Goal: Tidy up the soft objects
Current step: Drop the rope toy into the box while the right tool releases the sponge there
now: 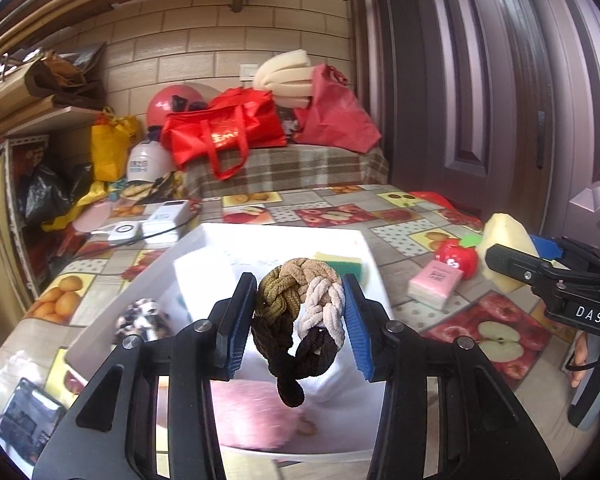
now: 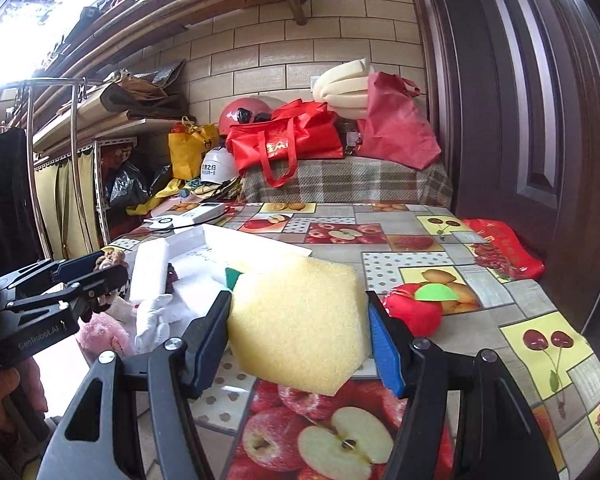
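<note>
Tools grip: left tool (image 1: 299,312) braided rope (image 1: 298,312), right tool (image 2: 300,340) yellow sponge (image 2: 296,320).

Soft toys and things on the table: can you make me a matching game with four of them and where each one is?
Things:
1. braided rope ring
2. yellow sponge
3. red plush apple
4. pink packet

Places:
A. lying on the fruit tablecloth, near the plush apple
B. between the left gripper fingers, over the white bin
C. between the right gripper fingers
D. on the tablecloth, green leaf on top

Pairs: 1-B, 2-C, 3-D, 4-A
</note>
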The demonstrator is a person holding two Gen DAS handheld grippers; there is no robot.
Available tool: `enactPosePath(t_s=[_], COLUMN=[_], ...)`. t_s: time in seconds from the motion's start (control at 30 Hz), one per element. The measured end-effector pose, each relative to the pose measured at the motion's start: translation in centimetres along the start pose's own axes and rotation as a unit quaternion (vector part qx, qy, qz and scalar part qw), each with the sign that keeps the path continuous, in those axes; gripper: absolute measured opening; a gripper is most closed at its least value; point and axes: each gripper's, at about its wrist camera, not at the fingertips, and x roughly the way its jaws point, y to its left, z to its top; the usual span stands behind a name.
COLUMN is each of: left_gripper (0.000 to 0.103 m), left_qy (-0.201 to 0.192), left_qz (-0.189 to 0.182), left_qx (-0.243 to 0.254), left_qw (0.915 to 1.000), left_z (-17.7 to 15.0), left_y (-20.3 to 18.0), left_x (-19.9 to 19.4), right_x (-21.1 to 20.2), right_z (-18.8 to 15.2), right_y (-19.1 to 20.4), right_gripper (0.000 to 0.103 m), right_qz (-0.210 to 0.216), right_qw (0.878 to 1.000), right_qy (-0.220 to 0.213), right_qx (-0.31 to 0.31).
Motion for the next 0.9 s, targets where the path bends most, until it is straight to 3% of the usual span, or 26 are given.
enactPosePath(t_s=[0.27,0.9], left_gripper=[0.043,0.043], left_qy=[0.005,0.016], left_qz=[0.042,0.063], left_qx=[-0.028,-0.038], left_qw=[0.9987,0.9972], left_z=[-0.4,-0.5], left_y=[3.8,5.6], left_x=[0.2,1.2], right_x=[1.9,5.7], right_z=[0.2,0.8], right_y=[2.4,7.2], right_gripper=[0.064,0.064], right_qz=[0.023,0.061], right_qw=[1.0,0.997], right_qy=[0.017,0.02], right_qx=[-0.011,-0.051])
